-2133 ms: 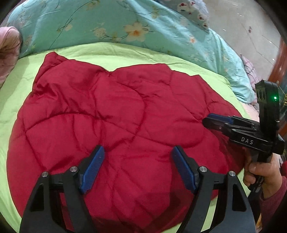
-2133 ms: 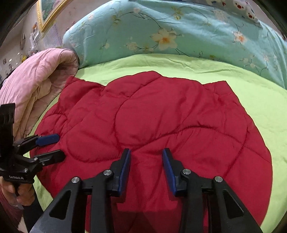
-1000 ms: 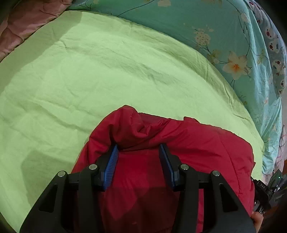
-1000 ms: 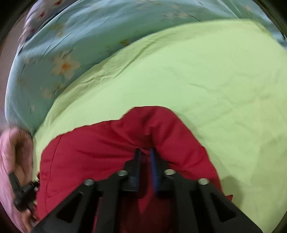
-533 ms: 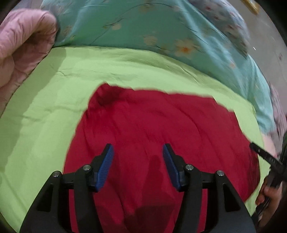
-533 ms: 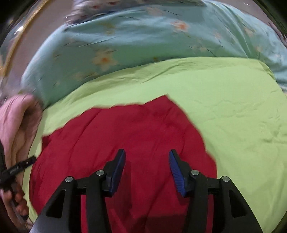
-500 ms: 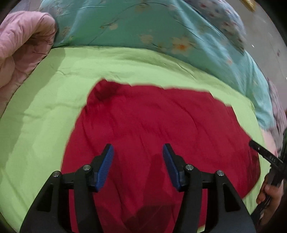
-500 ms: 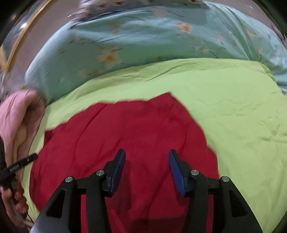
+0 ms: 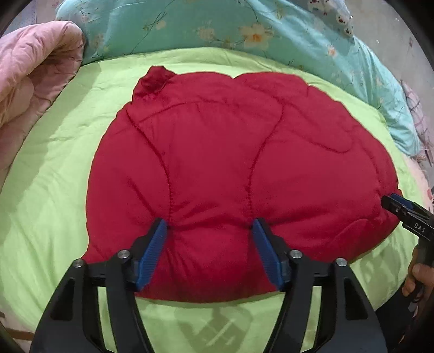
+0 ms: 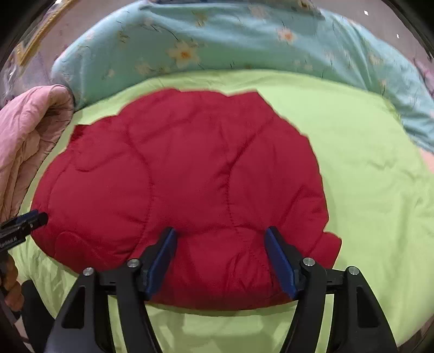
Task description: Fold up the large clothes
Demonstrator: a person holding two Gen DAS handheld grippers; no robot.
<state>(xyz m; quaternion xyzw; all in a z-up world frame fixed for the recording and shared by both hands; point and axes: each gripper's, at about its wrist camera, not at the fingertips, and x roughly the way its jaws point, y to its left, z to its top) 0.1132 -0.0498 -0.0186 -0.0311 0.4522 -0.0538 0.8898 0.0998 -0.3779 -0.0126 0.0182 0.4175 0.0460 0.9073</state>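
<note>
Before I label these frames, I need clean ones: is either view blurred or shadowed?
Left wrist view: sharp, quilting seams on the red garment crisp, gripper shadow on the green sheet. Right wrist view: softer, the floral quilt smeared. Both bend edges, fisheye.

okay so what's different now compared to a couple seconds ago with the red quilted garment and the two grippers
The red quilted garment was spread wide; both grippers pinched it, carried an edge across, then released. It now lies folded into a smaller bundle. The left gripper and right gripper are open again, over its near edge. The green sheet, floral quilt and pink quilt stayed put.
</note>
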